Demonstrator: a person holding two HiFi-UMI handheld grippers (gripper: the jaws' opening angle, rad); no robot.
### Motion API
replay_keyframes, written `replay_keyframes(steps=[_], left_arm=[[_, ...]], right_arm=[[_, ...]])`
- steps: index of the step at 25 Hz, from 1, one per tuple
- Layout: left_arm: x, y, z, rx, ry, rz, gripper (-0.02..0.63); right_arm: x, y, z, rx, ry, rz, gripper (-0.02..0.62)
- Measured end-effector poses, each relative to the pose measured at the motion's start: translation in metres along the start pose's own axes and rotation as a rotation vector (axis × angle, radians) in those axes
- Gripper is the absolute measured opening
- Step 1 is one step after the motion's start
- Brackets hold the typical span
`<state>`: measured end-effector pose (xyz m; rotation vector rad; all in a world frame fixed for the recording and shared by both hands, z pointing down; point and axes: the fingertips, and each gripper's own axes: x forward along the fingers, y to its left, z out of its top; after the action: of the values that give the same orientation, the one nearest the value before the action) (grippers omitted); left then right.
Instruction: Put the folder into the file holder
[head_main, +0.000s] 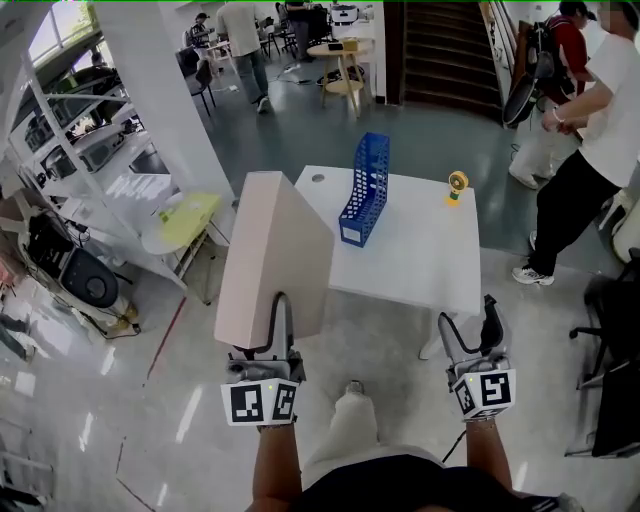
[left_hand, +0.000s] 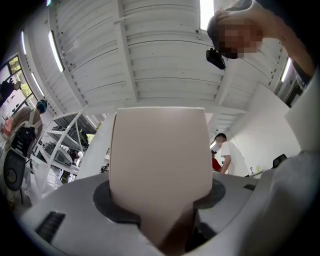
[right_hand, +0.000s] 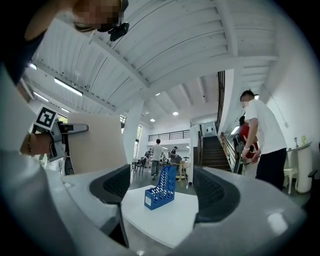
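Observation:
A beige folder (head_main: 272, 255) stands upright in front of me, with my left gripper (head_main: 272, 335) shut on its lower edge. In the left gripper view the folder (left_hand: 160, 160) fills the gap between the jaws. The blue mesh file holder (head_main: 365, 190) stands on the white table (head_main: 420, 265), beyond the folder and to its right. My right gripper (head_main: 470, 325) hangs open and holds nothing, short of the table's near edge. The right gripper view looks between the spread jaws at the file holder (right_hand: 161, 189), and the folder (right_hand: 95, 142) is at its left.
A small yellow object (head_main: 457, 185) stands at the table's far right. A person (head_main: 600, 130) stands right of the table and a black chair (head_main: 615, 330) is nearer me. White shelving (head_main: 80, 150) and a yellow-topped stand (head_main: 185, 220) line the left.

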<state>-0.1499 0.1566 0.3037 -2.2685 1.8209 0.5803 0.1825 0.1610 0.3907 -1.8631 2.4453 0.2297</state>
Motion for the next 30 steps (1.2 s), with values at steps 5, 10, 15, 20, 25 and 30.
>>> replay_keyframes(steps=[5, 10, 15, 20, 25, 30], left_arm=[[0.027, 0.006, -0.010, 0.002, -0.014, -0.005, 0.264], [0.069, 0.019, -0.031, -0.011, -0.015, -0.002, 0.264], [0.122, 0.021, -0.051, -0.033, -0.020, -0.029, 0.264], [0.177, 0.026, -0.072, -0.045, -0.001, -0.054, 0.264], [0.225, 0.027, -0.093, -0.066, 0.003, -0.087, 0.264], [0.268, 0.021, -0.111, -0.089, -0.003, -0.149, 0.265]], right_arm=[[0.021, -0.003, -0.016, 0.015, 0.007, -0.004, 0.381], [0.059, -0.014, -0.031, 0.011, 0.021, -0.009, 0.370], [0.104, -0.030, -0.040, 0.010, 0.029, -0.022, 0.339], [0.150, -0.046, -0.040, 0.017, 0.031, -0.048, 0.257], [0.184, -0.063, -0.045, 0.011, 0.037, -0.078, 0.210], [0.212, -0.081, -0.055, 0.011, 0.049, -0.120, 0.175]])
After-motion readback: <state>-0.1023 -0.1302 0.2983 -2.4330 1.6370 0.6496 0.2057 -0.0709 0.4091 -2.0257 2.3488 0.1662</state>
